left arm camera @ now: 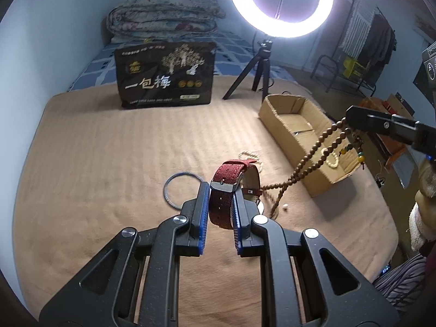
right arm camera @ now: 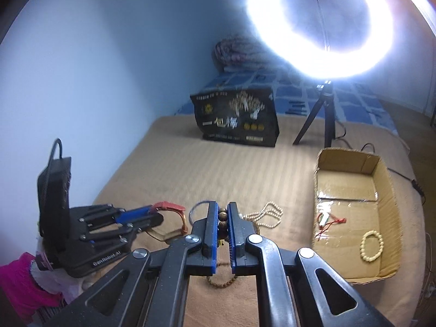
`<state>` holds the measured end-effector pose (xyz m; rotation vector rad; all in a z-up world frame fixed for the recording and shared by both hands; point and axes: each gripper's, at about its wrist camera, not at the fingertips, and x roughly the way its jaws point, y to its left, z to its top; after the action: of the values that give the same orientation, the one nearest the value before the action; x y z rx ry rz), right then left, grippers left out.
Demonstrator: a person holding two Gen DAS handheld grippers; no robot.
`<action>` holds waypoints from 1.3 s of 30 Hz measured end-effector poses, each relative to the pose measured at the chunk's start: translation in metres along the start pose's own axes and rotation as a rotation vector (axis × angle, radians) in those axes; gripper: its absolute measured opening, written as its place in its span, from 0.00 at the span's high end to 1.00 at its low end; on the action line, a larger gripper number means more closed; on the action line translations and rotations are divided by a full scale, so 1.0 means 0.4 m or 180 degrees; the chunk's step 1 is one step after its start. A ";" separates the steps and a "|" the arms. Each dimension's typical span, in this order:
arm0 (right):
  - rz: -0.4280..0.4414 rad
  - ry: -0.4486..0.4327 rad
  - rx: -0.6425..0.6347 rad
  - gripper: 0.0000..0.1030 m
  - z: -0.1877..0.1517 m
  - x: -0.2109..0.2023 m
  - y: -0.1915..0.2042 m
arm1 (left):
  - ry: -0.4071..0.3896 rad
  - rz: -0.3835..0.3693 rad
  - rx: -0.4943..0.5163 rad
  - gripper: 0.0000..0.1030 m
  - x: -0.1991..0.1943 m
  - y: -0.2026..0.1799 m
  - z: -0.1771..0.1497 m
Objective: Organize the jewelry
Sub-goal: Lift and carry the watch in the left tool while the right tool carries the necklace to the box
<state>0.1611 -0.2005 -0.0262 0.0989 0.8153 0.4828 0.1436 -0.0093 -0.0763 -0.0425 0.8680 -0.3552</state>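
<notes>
My left gripper (left arm camera: pixel 221 190) is shut on a red fabric-strap watch (left arm camera: pixel 227 188), held just above the tan blanket; it also shows in the right wrist view (right arm camera: pixel 156 212). My right gripper (right arm camera: pixel 223 208) is shut on a long brown wooden bead necklace (right arm camera: pixel 222 222), which hangs from it in the left wrist view (left arm camera: pixel 308 160) beside the cardboard box (left arm camera: pixel 272 114). The box (right arm camera: pixel 392 190) holds a cream bead bracelet (right arm camera: pixel 372 245) and a red-corded piece (right arm camera: pixel 329 222). A cream bead strand (right arm camera: pixel 265 215) and a thin blue ring (left arm camera: pixel 170 188) lie on the blanket.
A black printed bag (left arm camera: pixel 164 73) stands at the back of the blanket. A ring light (left arm camera: pixel 280 2) on a small tripod (left arm camera: pixel 256 73) stands behind the box. A folded quilt (left arm camera: pixel 163 16) lies farther back. A small white bead (left arm camera: pixel 285 206) lies near the watch.
</notes>
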 end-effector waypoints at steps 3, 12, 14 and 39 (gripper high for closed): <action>-0.0047 -0.0066 -0.0024 0.96 0.014 -0.037 -0.005 | -0.0036 -0.0047 0.0022 0.86 -0.008 -0.025 0.014; -0.0158 -0.0325 -0.0011 0.96 0.076 -0.177 -0.029 | -0.0191 -0.0143 0.0150 0.86 -0.047 -0.101 0.075; -0.0194 -0.0392 -0.0002 0.96 0.090 -0.216 -0.037 | -0.0226 -0.0160 0.0182 0.87 -0.056 -0.118 0.094; -0.0600 -0.0865 0.0120 0.96 0.205 -0.447 -0.188 | -0.0356 -0.0371 0.0483 0.87 -0.027 -0.319 0.253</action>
<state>0.1439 -0.3400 0.1310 0.1185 0.5605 0.2682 0.1767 -0.1367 0.0202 0.0274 0.7275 -0.5223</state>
